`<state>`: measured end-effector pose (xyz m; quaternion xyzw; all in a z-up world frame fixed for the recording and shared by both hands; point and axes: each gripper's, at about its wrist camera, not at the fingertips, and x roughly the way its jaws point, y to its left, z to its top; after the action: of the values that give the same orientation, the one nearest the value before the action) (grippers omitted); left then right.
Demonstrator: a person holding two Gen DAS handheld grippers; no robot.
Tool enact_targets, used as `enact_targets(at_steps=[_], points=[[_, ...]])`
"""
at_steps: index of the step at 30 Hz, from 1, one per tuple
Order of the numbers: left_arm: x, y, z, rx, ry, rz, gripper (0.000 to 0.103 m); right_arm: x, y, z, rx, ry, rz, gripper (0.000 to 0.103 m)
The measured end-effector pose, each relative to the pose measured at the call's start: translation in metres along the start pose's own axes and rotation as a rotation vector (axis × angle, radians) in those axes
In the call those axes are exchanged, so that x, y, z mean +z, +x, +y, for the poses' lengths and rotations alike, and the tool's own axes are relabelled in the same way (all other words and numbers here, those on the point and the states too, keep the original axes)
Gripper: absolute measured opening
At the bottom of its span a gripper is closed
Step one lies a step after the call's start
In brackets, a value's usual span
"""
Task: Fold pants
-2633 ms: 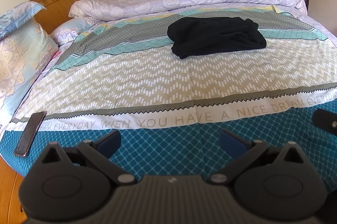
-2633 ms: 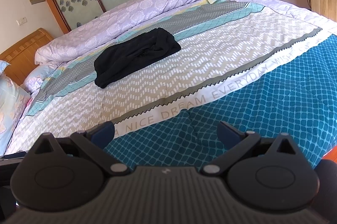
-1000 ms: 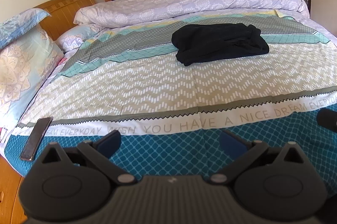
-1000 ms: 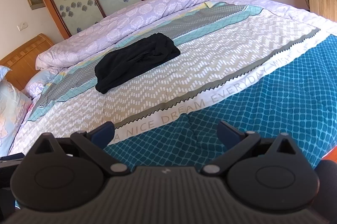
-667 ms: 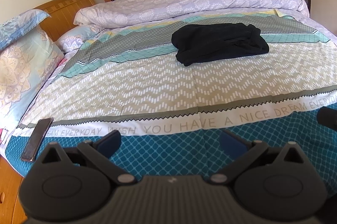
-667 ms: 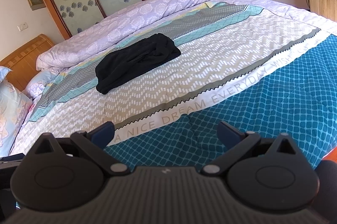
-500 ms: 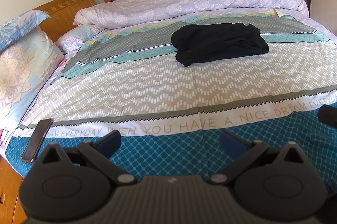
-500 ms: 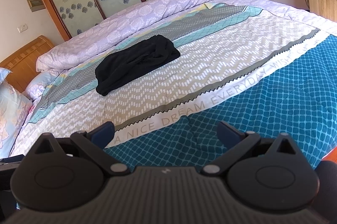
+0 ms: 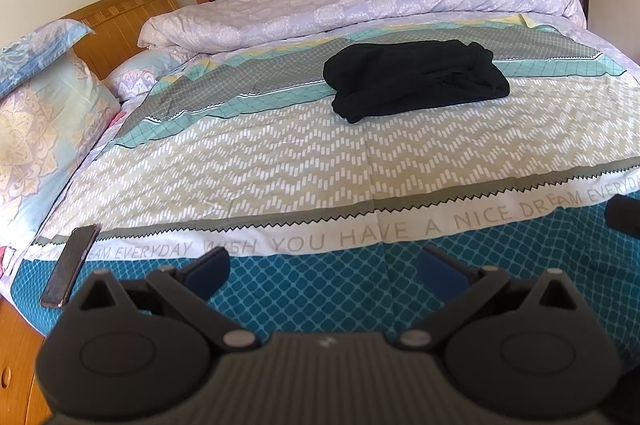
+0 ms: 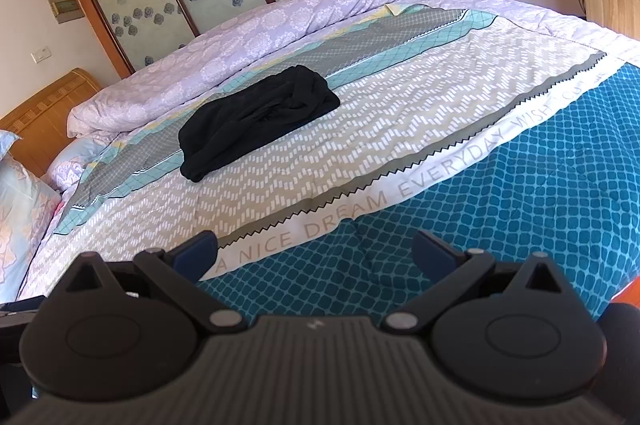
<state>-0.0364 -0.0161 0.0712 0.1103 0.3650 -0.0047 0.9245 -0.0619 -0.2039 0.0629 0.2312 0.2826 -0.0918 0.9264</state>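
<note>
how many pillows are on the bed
3 show in the left wrist view: one upright by the headboard, a big floral one in front of it, and one tucked under the rolled duvet. More may be hidden.

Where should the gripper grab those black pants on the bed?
Probably the near left corner of the black pants, where a lobe pokes out toward the camera. Come in low from the near side, over the zigzag stripe; that edge lies free on the bedspread. Both grippers, left and right, are open.
</note>
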Motion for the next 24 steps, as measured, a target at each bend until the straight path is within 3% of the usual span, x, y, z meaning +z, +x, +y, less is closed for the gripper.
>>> enact_targets(at_steps=[11,17,24], points=[[-0.006,0.003,0.0,-0.011,0.002,0.014,0.103,-0.002,0.002,0.001,-0.005,-0.004,0.01,0.103],[-0.011,0.015,0.0,-0.1,-0.016,0.124,0.103,-0.005,0.005,0.004,-0.003,-0.028,0.038,0.103],[-0.015,0.021,-0.002,-0.157,-0.024,0.189,0.103,-0.006,0.006,0.005,0.0,-0.028,0.038,0.103]])
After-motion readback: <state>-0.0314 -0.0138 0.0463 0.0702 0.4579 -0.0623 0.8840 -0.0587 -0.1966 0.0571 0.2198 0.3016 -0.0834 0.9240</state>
